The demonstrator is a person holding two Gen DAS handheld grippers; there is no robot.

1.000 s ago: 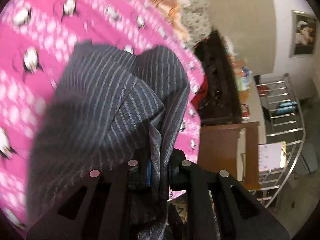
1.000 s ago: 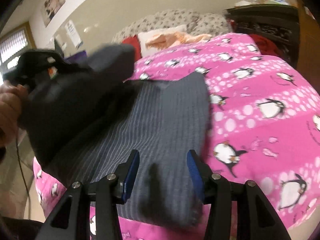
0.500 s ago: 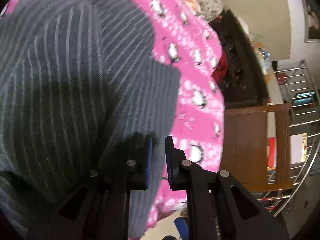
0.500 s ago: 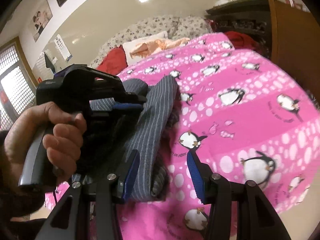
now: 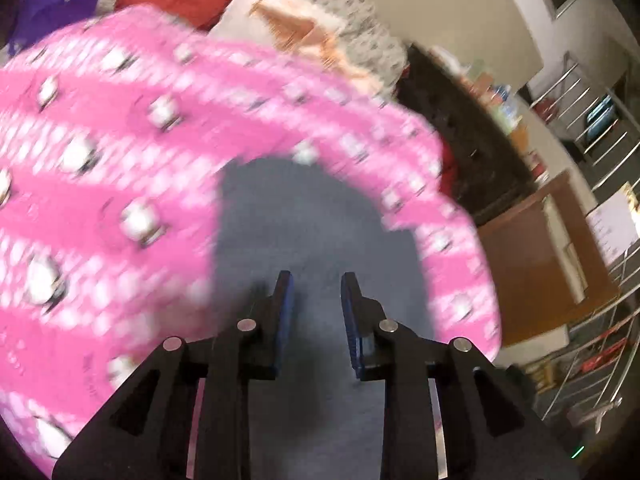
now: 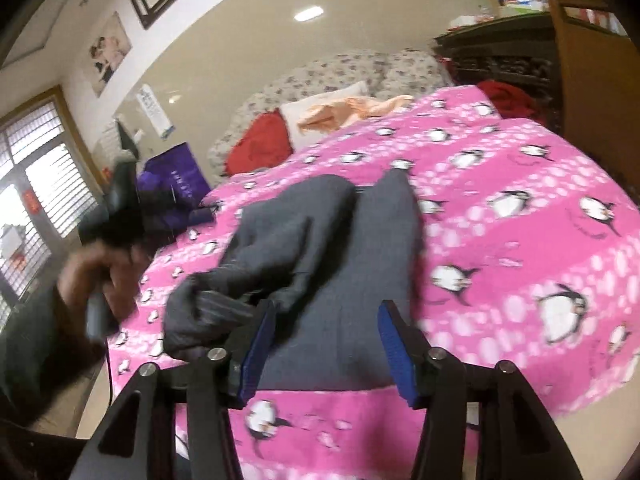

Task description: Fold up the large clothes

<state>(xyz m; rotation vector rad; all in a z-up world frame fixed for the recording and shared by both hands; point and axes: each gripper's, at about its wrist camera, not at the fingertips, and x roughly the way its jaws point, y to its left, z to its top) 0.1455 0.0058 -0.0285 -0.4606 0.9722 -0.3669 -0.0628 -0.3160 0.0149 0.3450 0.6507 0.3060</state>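
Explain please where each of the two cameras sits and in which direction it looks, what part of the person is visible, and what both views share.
Left wrist: sits on the left hand-held gripper, looks down at the grey garment on the pink penguin blanket; no body part shows.
Right wrist: sits on the right hand-held gripper, looks across the bed toward the pillows; the person's left hand shows, blurred.
Shared: garment, blanket, pillows.
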